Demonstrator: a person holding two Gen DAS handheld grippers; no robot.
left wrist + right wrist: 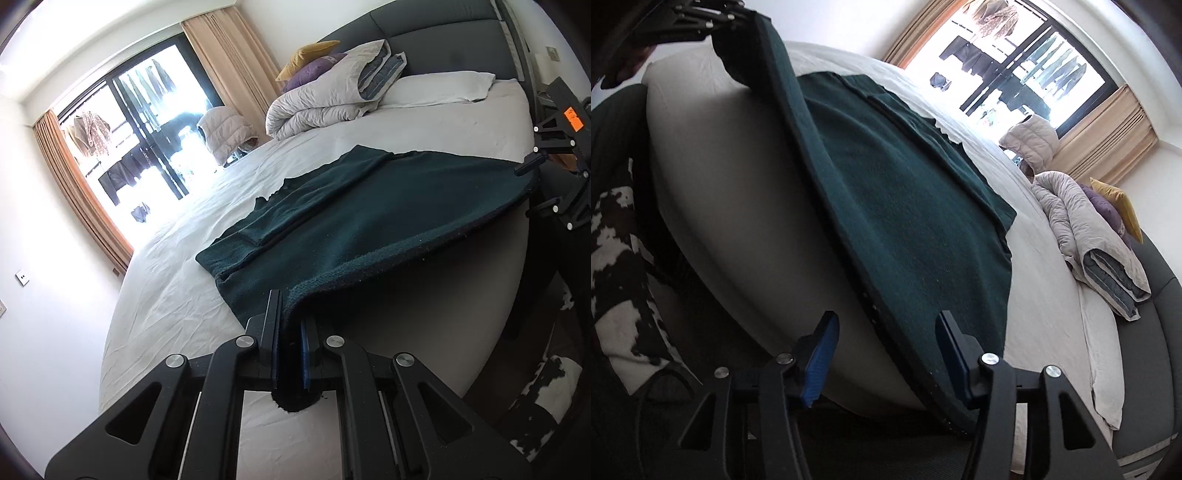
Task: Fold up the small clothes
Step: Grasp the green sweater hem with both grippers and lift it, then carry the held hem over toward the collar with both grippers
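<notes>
Your left gripper clamped on corner of dark green garment, that edge lifted off bed. Your right gripper jaws apart, straddling garment's near hem, pads not pressing. Rest of garment spread flat on white sheet, near mattress edge. Folded duvet, yellow and purple cushions, pillow by dark headboard. Window bright, tan curtains either side, clothes hanging outside. White walls.
</notes>
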